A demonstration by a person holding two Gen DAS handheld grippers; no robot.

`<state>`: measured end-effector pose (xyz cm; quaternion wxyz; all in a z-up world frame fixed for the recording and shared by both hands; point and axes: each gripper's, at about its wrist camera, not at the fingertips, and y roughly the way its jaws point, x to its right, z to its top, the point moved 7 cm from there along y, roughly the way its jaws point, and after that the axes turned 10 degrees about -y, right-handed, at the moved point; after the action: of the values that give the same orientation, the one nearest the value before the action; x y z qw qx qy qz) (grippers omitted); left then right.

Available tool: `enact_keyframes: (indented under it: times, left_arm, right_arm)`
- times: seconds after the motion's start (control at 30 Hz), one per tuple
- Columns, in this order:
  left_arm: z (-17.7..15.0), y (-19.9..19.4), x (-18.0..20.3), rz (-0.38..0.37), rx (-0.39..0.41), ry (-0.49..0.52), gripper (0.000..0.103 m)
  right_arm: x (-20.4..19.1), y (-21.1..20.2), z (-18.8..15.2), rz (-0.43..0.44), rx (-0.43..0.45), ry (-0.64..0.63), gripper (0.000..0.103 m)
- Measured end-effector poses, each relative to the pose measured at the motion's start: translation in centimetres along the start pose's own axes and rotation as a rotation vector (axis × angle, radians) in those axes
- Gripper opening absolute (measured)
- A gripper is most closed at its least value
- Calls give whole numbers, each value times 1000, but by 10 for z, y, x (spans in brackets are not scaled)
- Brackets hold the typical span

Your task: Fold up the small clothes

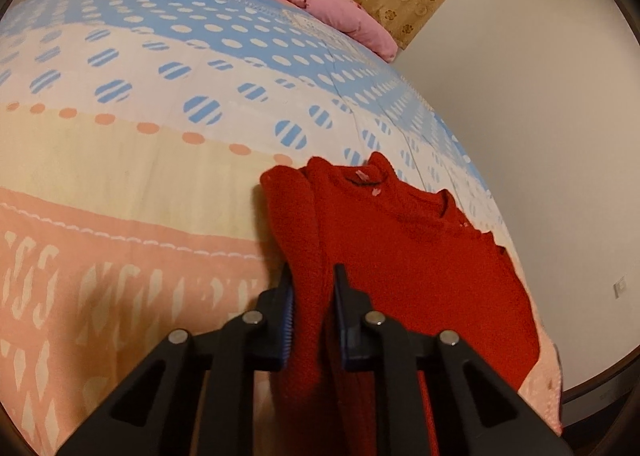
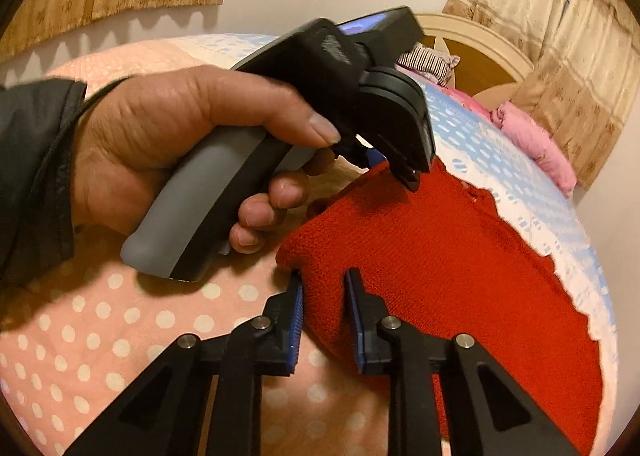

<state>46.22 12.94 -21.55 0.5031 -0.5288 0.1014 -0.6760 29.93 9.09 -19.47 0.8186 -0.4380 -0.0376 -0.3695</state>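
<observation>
1. The bed (image 1: 140, 176), under a dotted quilt, fills both views, with a pink pillow (image 1: 340, 16) at its far end.
2. The red knit sweater (image 1: 400, 256) lies at the quilt's near edge, collar toward that pillow.
3. My left tongs (image 1: 312, 296) pinch a raised side fold; my right tongs (image 2: 324, 308) clamp the hem corner.
4. I judge a lengthwise fold is under way; next, carry both grips across together.

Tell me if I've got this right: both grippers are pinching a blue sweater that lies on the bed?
Not quite: the sweater is red, not blue, as both wrist views show. The rest holds: the left gripper and the right gripper each have its knit between their fingers, and it lies on the bed.
</observation>
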Motion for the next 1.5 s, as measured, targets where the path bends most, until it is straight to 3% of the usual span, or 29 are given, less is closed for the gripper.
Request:
enact_keyframes:
  times: [0.4,0.93,1.5]
  left_arm:
    - [2,-19,25,-46,13,-68,15]
    - [3,-28,127,-111,48,37,14]
    - [-27,26,221,-220,-83,139,12]
  right_arm:
    - [30,-27,-2,118,128,200,16]
    - [92,-71,-34,157,265,450,11]
    - [144,-108,-95,116,310,671,8]
